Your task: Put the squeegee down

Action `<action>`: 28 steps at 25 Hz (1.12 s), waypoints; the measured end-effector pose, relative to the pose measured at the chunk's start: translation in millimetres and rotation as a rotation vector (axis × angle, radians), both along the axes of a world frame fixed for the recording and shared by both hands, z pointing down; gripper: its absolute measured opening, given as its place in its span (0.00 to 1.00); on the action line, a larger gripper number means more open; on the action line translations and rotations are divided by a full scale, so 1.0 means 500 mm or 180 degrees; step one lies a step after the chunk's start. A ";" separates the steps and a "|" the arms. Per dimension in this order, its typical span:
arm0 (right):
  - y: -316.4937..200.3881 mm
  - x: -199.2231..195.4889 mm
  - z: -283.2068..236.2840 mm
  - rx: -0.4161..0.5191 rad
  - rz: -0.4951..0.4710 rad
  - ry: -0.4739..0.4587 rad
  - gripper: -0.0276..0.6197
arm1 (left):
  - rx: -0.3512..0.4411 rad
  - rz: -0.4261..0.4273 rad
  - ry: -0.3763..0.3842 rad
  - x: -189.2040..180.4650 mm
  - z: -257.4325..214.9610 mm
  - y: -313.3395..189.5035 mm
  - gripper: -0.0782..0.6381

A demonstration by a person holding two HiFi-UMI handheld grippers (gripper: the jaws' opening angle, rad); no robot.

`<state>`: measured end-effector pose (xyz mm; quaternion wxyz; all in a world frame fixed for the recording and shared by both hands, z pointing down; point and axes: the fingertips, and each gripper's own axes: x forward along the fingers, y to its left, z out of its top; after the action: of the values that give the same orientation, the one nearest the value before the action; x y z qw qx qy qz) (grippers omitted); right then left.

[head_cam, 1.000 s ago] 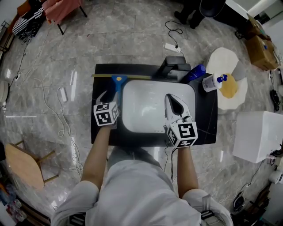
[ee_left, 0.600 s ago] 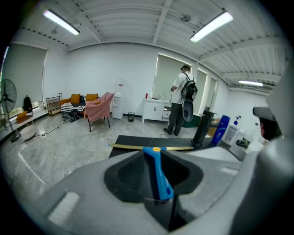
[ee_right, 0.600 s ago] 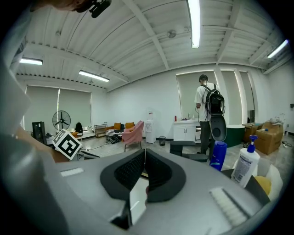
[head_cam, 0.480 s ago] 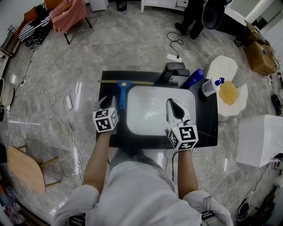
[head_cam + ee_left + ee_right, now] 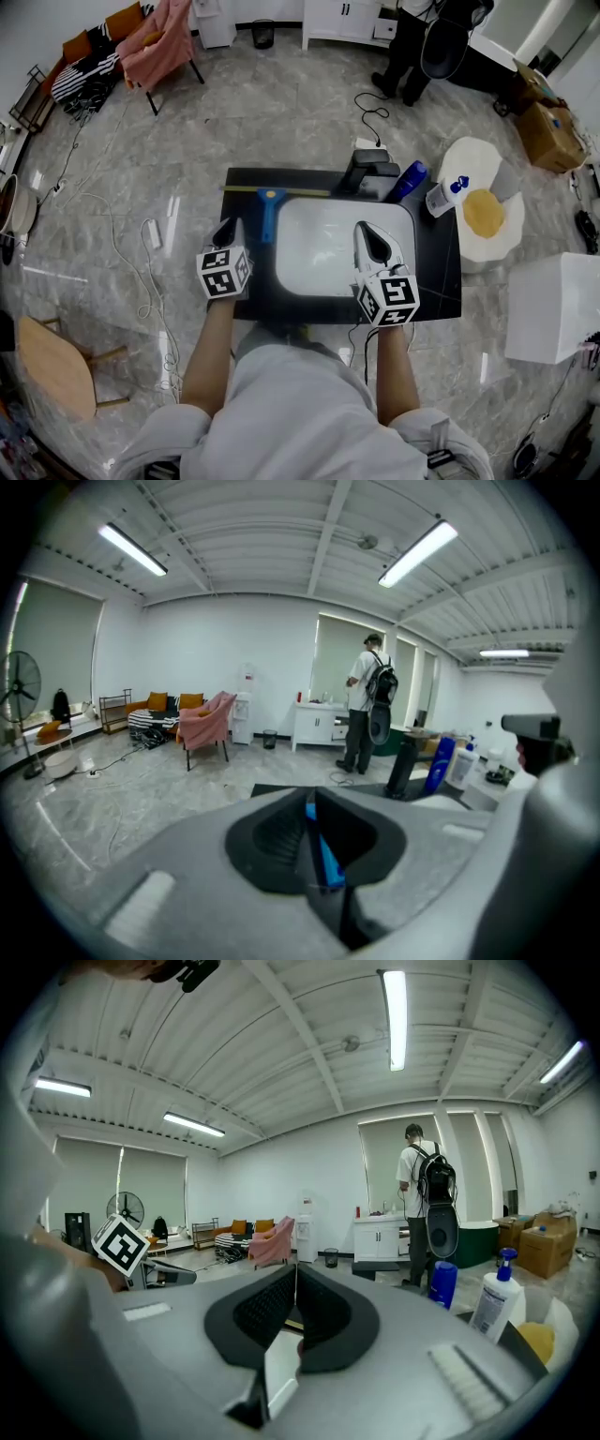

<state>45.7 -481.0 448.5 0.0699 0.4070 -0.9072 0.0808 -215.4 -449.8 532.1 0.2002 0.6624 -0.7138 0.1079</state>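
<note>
A black surface (image 5: 436, 272) with a white sink basin (image 5: 328, 244) sunk into it stands on a grey marble floor (image 5: 281, 103). At its back edge is a black faucet (image 5: 368, 169), with a blue bottle (image 5: 410, 180) and a white pump bottle (image 5: 441, 197) to the right. Cables trail over the floor, a chair draped in pink (image 5: 164, 42) stands far back on the left, and a person with a backpack (image 5: 412, 37) stands at white cabinets. A white box (image 5: 553, 305) sits to the right.

The squeegee (image 5: 269, 211) lies flat on the surface's back left corner, just left of the basin. Its thin blade runs left to right along the back edge, and its blue handle runs crosswise from the blade's middle, pointing toward the person holding the grippers.

The left gripper (image 5: 228, 228) hovers near the handle's end, apart from it. Its jaws have just been closing and now stand almost together, perhaps touching at the tips, gripping nothing. The blue handle (image 5: 325, 860) shows through the slit beyond them.

The right gripper (image 5: 367, 230) hangs over the basin's right side, its jaws together and empty.
</note>
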 end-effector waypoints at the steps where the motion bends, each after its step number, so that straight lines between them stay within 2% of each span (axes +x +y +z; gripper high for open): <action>1: 0.003 -0.001 -0.007 0.0016 0.0000 -0.0006 0.05 | 0.0030 0.0003 -0.0019 -0.002 -0.012 0.003 0.15; 10: 0.018 0.006 -0.038 0.0070 -0.0010 -0.0043 0.05 | 0.0239 -0.0012 -0.0107 -0.013 -0.086 0.034 0.11; 14: 0.018 0.012 -0.042 0.0098 -0.0008 -0.0043 0.05 | 0.0341 0.0030 -0.0254 -0.007 -0.122 0.035 0.11; 20: 0.029 0.020 -0.057 0.0139 0.0018 -0.0039 0.05 | 0.0478 0.0010 -0.0287 -0.010 -0.168 0.052 0.11; 28: 0.036 0.038 -0.069 0.0207 0.0072 -0.0015 0.05 | 0.0612 0.0111 -0.0415 -0.011 -0.211 0.077 0.11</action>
<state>64.8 -463.1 414.0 0.0535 0.4191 -0.9048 0.0530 -221.1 -411.4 426.5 0.0870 0.6825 -0.7207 0.0852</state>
